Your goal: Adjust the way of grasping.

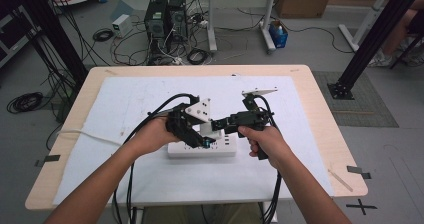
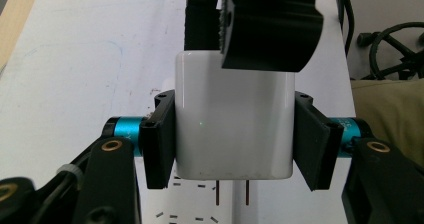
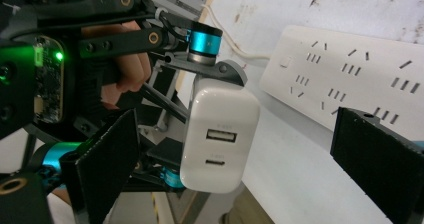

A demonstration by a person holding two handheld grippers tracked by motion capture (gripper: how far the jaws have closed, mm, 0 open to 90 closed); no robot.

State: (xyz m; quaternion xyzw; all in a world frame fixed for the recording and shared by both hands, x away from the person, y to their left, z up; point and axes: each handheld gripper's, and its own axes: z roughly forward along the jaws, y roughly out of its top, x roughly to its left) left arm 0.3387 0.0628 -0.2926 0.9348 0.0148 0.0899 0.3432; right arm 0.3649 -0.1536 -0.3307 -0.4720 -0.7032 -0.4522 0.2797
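Charger block front and centre: the white USB charger [image 2: 232, 116] sits clamped between the pads of the left tool [image 2: 232, 134], gripped on its two flat sides, its two metal prongs poking out below toward the white power strip [image 2: 200, 204] underneath. In the high view the left tool [image 1: 192, 126] holds it just above the strip [image 1: 202, 148], which lies on the white sheet covering the desk [image 1: 320, 114].

Handling-wise, this looks like a small, rigid plastic brick, light for its size, glossy and smooth-skinned, so it could slide or twist in the pads if squeezed near a rounded edge. The flat side faces are the sensible place to hold it, and that is where the left tool has it. The prongs look thin; I'd guess they need to meet the slots squarely or they will jam.

Right tool [image 3: 235, 149] now: jaws spread wide, one either side of the charger's port face, not touching it, released. In the high view it [image 1: 225, 124] points in from the right, very close to the left one.

Crowding is the concern. Both tools and their black cables [image 1: 150, 119] bunch over the strip, hiding most of its sockets from above.
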